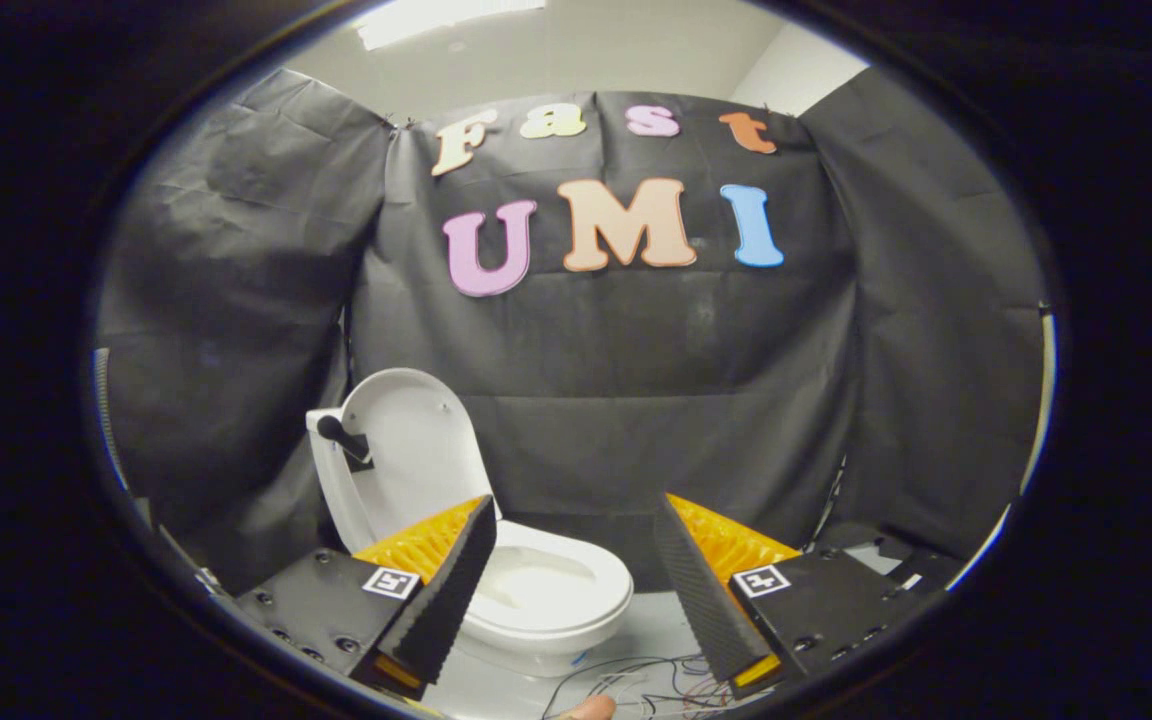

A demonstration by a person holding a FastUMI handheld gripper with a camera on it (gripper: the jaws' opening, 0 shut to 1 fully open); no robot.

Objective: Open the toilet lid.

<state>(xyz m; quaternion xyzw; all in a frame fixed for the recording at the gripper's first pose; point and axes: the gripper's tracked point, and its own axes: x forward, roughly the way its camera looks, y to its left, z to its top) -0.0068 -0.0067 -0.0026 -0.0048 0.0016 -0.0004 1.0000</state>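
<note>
Dim booth, overhead glow, fisheye-bent edges

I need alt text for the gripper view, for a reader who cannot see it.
A white toilet stands with its lid raised upright against the black cloth wall. The open tongs hold nothing; the bowl sits beyond their left finger, with loose wires on the floor.

1. No readable word, number or brand stands on the toilet [536,590] or its raised lid [416,440].
2. Each finger of the gripper [576,590] carries a small square black-and-white marker tag [391,582], a coded pattern and not lettering; the fingers stand wide apart.
</note>
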